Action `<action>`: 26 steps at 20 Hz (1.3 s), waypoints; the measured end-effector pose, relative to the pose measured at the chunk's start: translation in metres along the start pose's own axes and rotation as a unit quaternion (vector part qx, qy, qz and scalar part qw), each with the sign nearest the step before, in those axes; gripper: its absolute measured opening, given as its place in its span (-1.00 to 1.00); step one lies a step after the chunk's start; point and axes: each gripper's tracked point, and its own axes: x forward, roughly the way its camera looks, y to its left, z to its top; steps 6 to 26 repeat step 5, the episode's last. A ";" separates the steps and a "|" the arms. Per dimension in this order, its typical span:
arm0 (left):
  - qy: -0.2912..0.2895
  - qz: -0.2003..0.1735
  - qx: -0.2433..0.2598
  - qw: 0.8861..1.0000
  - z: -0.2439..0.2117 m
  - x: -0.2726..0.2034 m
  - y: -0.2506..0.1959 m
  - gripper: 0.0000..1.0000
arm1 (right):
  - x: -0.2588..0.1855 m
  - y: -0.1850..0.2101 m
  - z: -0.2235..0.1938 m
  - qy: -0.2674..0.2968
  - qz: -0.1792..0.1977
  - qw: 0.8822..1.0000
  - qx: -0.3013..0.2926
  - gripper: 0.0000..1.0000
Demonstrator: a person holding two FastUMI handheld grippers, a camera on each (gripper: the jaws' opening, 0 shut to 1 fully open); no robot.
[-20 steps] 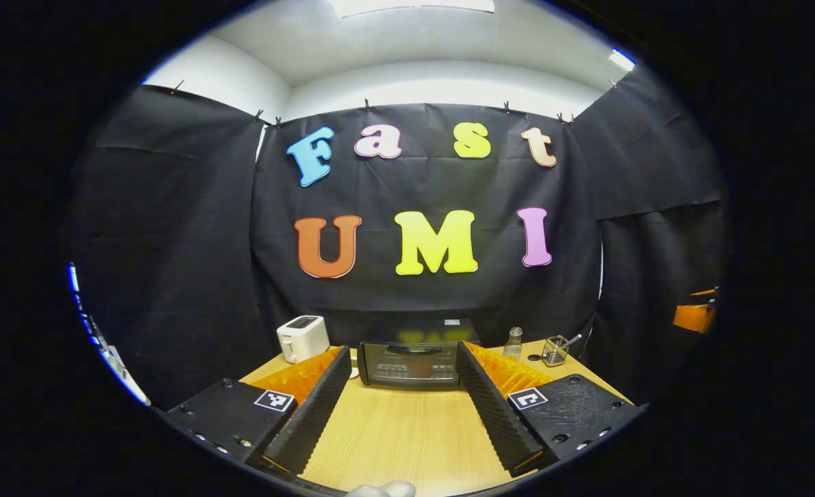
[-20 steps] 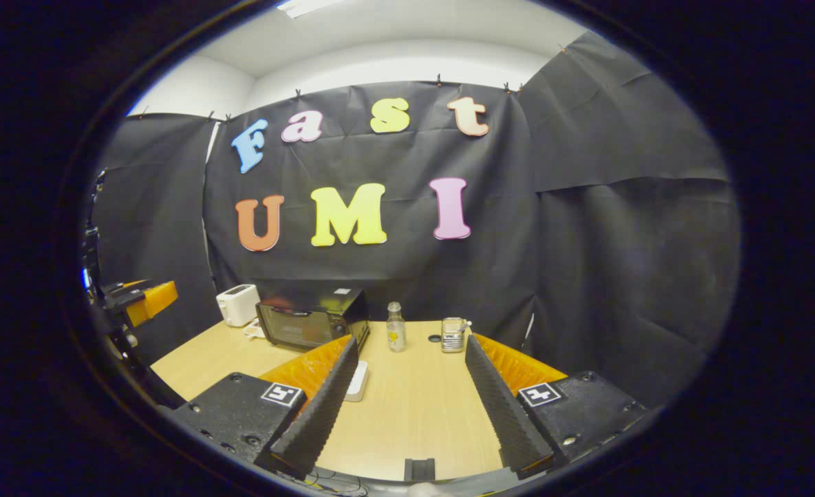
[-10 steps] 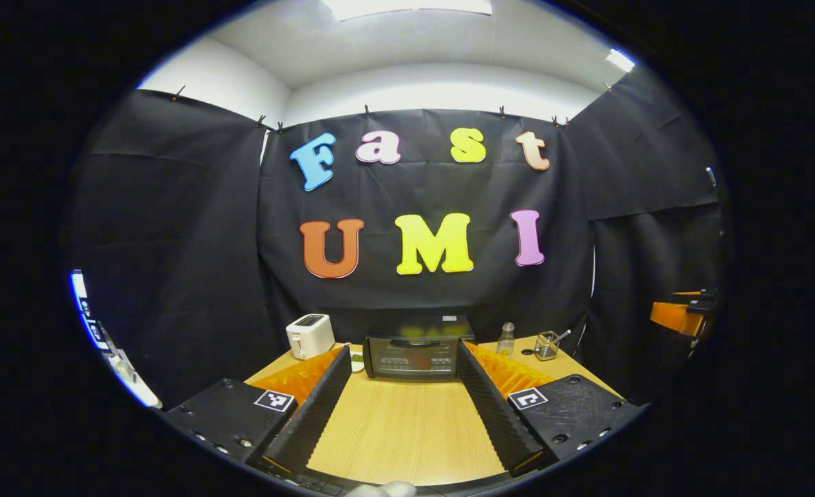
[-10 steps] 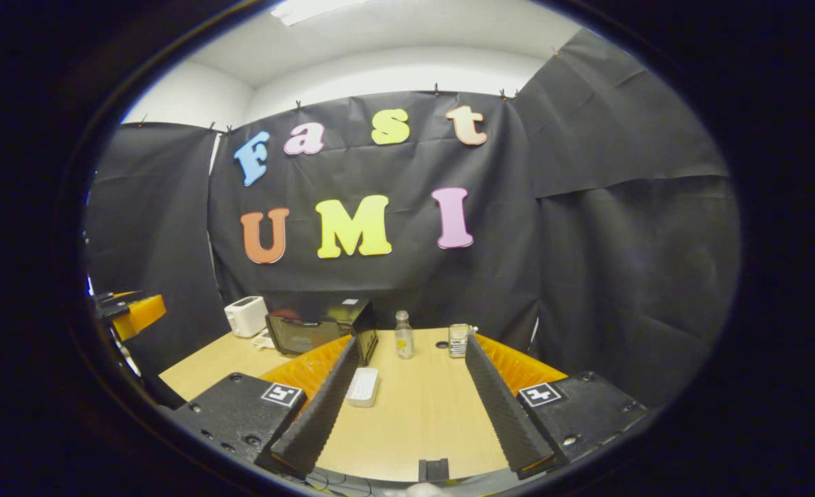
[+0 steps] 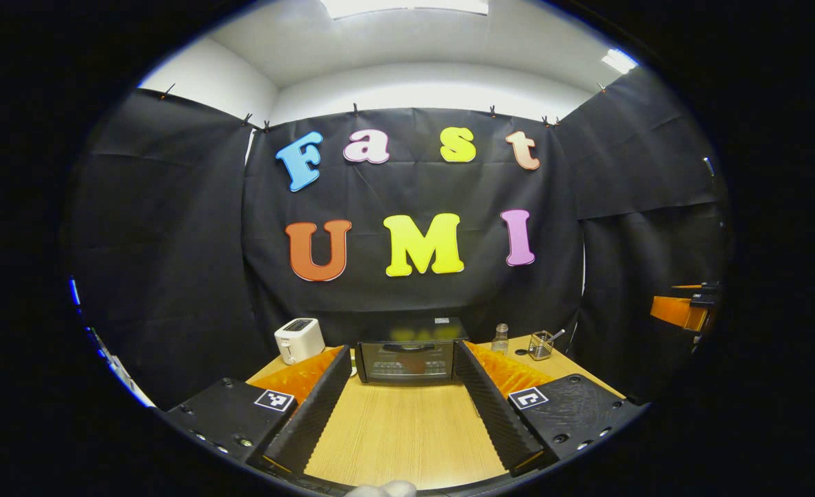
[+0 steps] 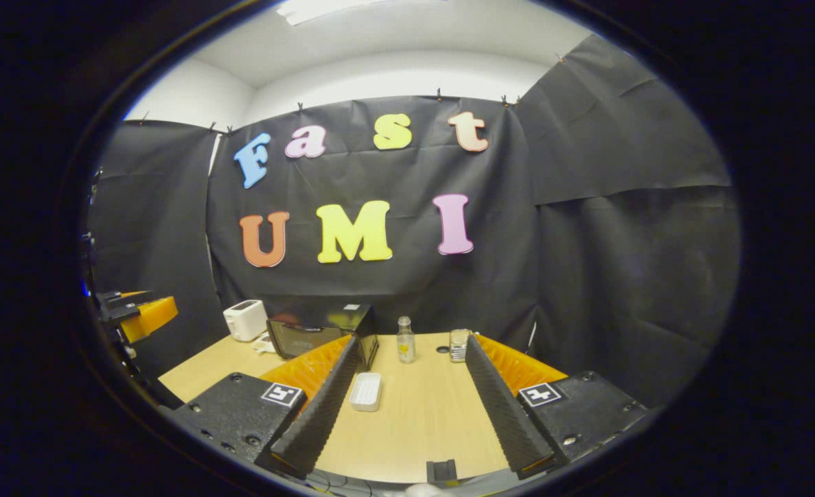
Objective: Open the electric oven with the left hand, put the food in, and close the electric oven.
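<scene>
The black electric oven (image 5: pixel 407 359) stands at the back of the wooden table (image 5: pixel 407 431) with its door closed. My left gripper (image 5: pixel 402 351) is open and empty, well short of the oven and lined up with its front. In the right gripper view the oven (image 6: pixel 314 336) sits back left. A small white rectangular dish (image 6: pixel 366 391) lies on the table just inside that gripper's left finger; what it holds is too small to tell. My right gripper (image 6: pixel 412 342) is open and empty above the table (image 6: pixel 421 421).
A white toaster (image 5: pixel 299 339) stands left of the oven. A small clear bottle (image 6: pixel 405 339) and a metal holder (image 6: pixel 458 345) stand to its right. The other gripper's orange body shows at each view's edge (image 5: pixel 680 310) (image 6: pixel 141 314).
Both grippers have drawn back a little from the oven, which looks smaller. The white dish has come fully out from behind the right gripper's left finger. Both stay open.
</scene>
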 end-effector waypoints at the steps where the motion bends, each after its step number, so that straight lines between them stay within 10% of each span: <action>1: -0.001 -0.003 0.002 1.000 0.002 0.002 0.000 0.93 | -0.001 0.002 0.002 -0.001 -0.002 1.000 0.003 0.98; 26: -0.003 -0.018 0.002 1.000 0.006 0.008 -0.001 0.93 | -0.002 0.006 0.009 -0.009 -0.010 1.000 0.003 0.98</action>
